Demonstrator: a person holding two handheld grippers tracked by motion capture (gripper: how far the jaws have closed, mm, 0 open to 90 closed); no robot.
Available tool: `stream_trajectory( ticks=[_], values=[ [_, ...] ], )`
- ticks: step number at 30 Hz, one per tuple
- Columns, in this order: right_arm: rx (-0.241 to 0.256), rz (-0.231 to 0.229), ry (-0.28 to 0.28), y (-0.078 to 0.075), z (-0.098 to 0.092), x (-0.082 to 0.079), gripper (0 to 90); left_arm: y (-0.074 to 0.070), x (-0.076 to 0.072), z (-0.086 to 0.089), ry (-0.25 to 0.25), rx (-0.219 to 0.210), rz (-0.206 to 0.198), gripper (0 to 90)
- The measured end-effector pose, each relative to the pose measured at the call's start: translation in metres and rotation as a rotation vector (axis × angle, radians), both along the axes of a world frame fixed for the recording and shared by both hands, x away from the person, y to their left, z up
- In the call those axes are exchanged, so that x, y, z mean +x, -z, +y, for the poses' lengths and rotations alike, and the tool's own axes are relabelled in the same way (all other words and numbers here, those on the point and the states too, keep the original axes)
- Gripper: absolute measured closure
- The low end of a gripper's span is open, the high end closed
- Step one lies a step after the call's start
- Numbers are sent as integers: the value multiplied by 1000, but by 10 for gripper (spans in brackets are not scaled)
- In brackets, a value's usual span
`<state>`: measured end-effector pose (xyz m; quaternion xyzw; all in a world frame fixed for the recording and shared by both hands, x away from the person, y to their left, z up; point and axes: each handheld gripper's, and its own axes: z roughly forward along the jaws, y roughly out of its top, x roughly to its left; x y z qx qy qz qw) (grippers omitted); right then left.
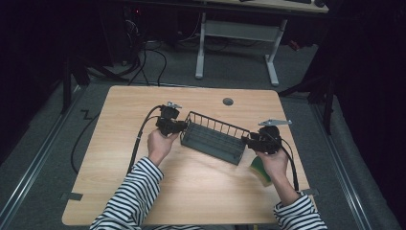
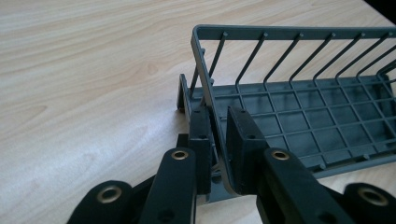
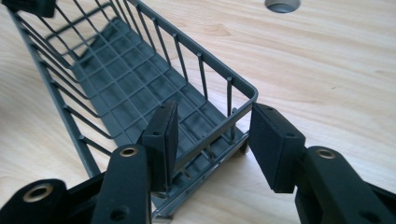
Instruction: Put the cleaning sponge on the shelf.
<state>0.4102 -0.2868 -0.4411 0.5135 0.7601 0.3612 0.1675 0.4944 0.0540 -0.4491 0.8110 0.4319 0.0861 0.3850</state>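
A dark grey wire basket (image 1: 214,138) lies empty across the middle of the wooden table, slanting from upper left to lower right. My left gripper (image 1: 180,126) is at its left end, shut on the basket's end rim (image 2: 205,70), which runs up between the two pads (image 2: 200,135). My right gripper (image 1: 247,140) is at the opposite end. There its jaws stand wide apart, one pad (image 3: 161,137) inside the basket (image 3: 116,79) and the other pad (image 3: 275,147) outside, with the end wall between them untouched.
A green and yellow sponge (image 1: 261,171) lies on the table under the person's right hand. A round cable hole (image 1: 228,101) sits near the table's far edge. Cables trail off the left side, and a white-legged desk stands beyond.
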Motion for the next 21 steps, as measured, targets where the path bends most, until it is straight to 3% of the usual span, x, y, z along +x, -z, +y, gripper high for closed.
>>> stream_trajectory(
  ticks=[2,7,10,13,16,17,21],
  values=[
    [26,5,-1,1,-1,-4,531,0,-3,0,4,3,0,805],
    [15,7,-11,0,1,-12,511,0,-9,3,9,-2,-8,805],
    [-8,4,-11,-1,2,-13,444,1,-10,3,2,0,-18,799],
    [18,-13,4,-3,0,-15,385,0,-11,3,9,-8,-27,776],
    [34,-31,17,-6,-5,-17,355,-4,-14,4,1,-16,-52,618],
    [48,-45,19,-9,-10,-18,352,-6,-15,4,0,-22,-66,521],
    [74,-85,26,-13,-20,-25,362,-17,-25,12,-8,-50,-119,424]
  ],
)
